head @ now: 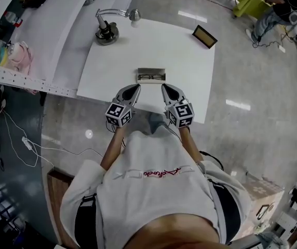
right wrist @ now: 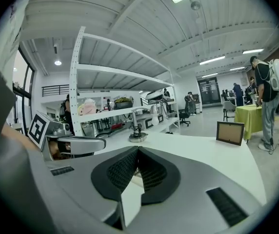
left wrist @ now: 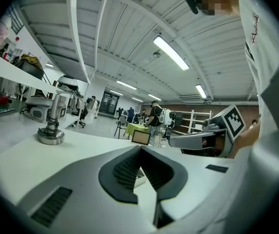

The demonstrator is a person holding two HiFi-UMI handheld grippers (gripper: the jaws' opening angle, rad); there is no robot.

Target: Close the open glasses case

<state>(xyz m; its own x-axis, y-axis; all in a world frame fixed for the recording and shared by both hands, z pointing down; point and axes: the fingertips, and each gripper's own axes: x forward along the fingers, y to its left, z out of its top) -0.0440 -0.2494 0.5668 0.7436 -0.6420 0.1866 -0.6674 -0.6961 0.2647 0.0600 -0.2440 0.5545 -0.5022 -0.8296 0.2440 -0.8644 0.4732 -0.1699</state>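
The open glasses case [head: 151, 75] lies on the white table [head: 190, 71], a grey box with its lid raised, just beyond both gripper tips. My left gripper [head: 136, 87] hovers at the case's near left, and its jaws meet at the tip [left wrist: 140, 148], empty. My right gripper [head: 164, 86] hovers at the near right, its jaws likewise closed together [right wrist: 138, 148] with nothing held. Both point at the case from the table's front edge, a short gap apart. In each gripper view the jaws hide most of the case.
A metal desk lamp [head: 107, 32] stands at the table's far left corner. A small picture frame [head: 204, 36] stands at the far right. White shelving [head: 29, 40] runs along the left. The person stands against the front edge.
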